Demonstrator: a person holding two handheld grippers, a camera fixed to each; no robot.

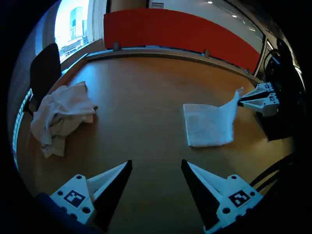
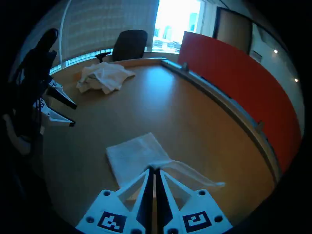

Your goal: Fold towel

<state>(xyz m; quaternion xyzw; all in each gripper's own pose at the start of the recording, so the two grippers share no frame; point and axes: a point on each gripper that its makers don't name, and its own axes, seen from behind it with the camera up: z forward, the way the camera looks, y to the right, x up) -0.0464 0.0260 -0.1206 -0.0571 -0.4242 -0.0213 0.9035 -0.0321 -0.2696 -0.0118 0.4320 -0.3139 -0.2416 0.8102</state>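
Right gripper (image 2: 153, 169): clenched on 1 corner of the towel (image 2: 132, 156), corner raised. The rest lies flat on the table (image 2: 175, 105) near its right edge.
Left gripper (image 1: 156, 162): released, holding nothing, well apart.
Next, I judge: I carry the corner low across to the opposite edge and align before letting go.
Right gripper view shows the pinch, left gripper view the lift.

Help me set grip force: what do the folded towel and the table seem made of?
Folded towel: soft white cloth, likely cotton, matte; its lifted corner drapes limp. Table: wood or wood-look laminate, smooth, slightly glossy; it reflects window light.
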